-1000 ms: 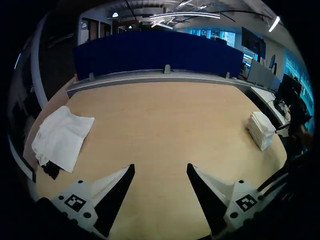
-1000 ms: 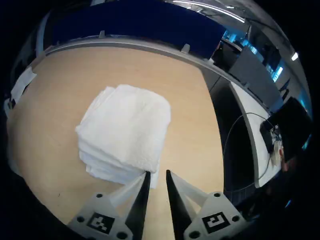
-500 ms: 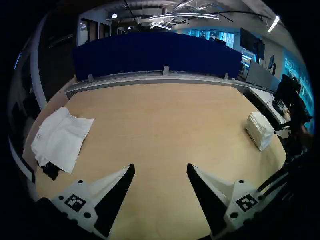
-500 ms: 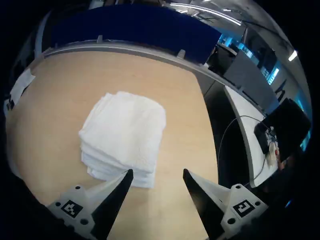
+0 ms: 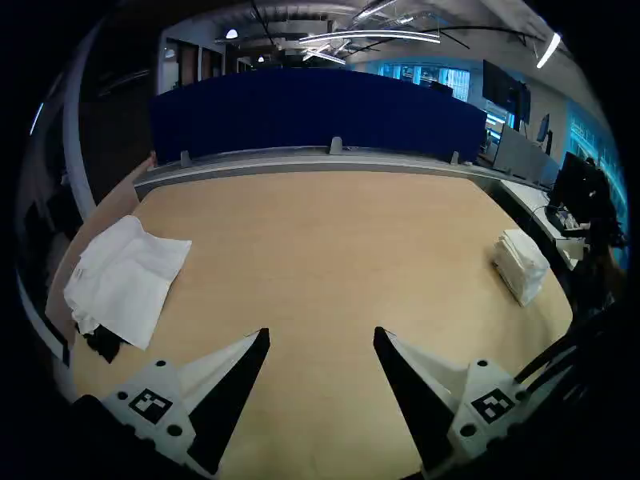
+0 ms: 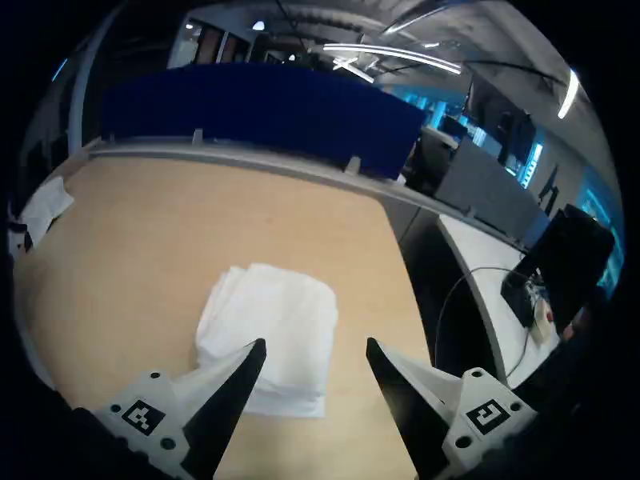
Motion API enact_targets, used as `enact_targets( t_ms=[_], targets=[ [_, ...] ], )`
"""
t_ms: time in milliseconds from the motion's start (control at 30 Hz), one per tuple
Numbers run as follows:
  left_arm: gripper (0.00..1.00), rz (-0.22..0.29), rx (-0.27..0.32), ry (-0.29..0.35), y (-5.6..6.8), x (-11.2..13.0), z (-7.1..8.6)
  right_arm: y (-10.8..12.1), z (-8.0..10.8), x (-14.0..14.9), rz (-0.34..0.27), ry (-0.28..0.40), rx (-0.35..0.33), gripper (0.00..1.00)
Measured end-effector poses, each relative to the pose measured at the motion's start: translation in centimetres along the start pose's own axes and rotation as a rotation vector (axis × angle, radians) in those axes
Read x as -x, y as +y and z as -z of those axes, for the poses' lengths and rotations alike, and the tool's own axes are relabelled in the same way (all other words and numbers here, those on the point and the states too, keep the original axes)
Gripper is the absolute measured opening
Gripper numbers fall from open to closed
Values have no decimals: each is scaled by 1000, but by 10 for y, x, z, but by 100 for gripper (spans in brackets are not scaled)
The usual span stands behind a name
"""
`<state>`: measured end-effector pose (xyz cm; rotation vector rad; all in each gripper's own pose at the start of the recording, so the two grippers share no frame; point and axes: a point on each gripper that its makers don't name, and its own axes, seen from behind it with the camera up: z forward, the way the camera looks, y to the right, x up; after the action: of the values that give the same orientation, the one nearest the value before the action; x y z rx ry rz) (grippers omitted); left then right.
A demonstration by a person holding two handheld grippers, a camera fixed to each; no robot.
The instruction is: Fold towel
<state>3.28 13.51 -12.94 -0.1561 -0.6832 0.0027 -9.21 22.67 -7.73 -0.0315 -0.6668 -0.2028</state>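
The wooden table bears a loose towel at its left edge, probably soft, light and best pinched by a corner, and a folded stack at the right, while the left gripper and right gripper both gape empty.

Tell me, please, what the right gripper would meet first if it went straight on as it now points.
Most likely the stack of folded towels, lying just ahead of the open right gripper; depth is unclear, so it might reach the table beyond.
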Motion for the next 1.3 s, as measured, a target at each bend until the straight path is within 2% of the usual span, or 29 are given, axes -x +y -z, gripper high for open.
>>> enact_targets(
  t_ms=[300,500,700,900,1100,1300],
  targets=[
    [97,2,3,16,-2,-5,0,-19,28,-80,-110,266,13,97],
    [97,-2,4,24,-3,-9,-2,-23,38,-103,-172,379,39,97],
    [97,-9,5,35,-3,-14,-5,-28,36,-108,-198,403,41,97],
    [97,-14,-2,82,-6,-27,-5,-32,38,-118,-189,426,51,97],
    [96,10,-35,164,-22,-55,-3,-48,42,-138,-176,469,38,98],
    [96,37,-74,256,-47,-86,-2,-68,46,-160,-187,514,9,98]
  ],
)
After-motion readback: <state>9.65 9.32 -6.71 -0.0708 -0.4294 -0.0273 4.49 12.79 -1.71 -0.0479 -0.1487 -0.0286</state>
